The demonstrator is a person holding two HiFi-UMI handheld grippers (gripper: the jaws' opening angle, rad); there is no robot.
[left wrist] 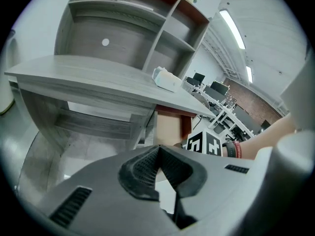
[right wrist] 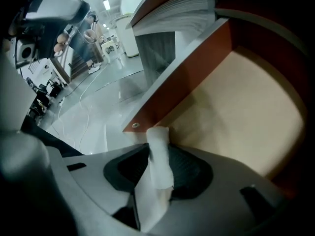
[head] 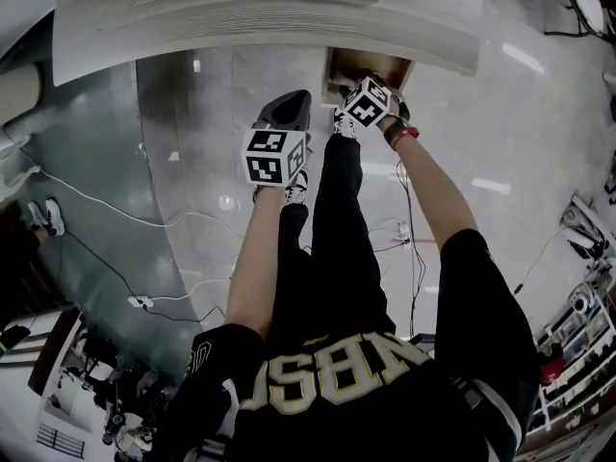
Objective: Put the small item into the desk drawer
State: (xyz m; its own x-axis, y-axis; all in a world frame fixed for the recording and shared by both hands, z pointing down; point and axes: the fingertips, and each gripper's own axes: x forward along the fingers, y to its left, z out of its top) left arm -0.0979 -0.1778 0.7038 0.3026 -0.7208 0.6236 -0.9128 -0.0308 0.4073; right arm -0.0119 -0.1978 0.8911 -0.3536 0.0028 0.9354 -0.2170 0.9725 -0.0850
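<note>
My right gripper (right wrist: 156, 147) is shut on a small white folded item (right wrist: 160, 168), which stands upright between the pads. It hovers over the open desk drawer (right wrist: 246, 102), whose bottom is pale and whose walls are red-brown. In the head view the drawer (head: 371, 64) juts out from under the grey desk (head: 241, 12), and the right gripper (head: 364, 87) is at its front edge. My left gripper (head: 300, 100) hangs lower and to the left, over the floor, shut with nothing in it. From the left gripper (left wrist: 157, 151) view, the drawer (left wrist: 170, 129) lies ahead to the right.
A white box (left wrist: 165, 78) lies on the desk top below a shelf unit (left wrist: 147, 28). The person's legs (head: 337, 239) stand just before the drawer. Cables and a power strip (head: 140, 302) trail over the glossy floor at the left.
</note>
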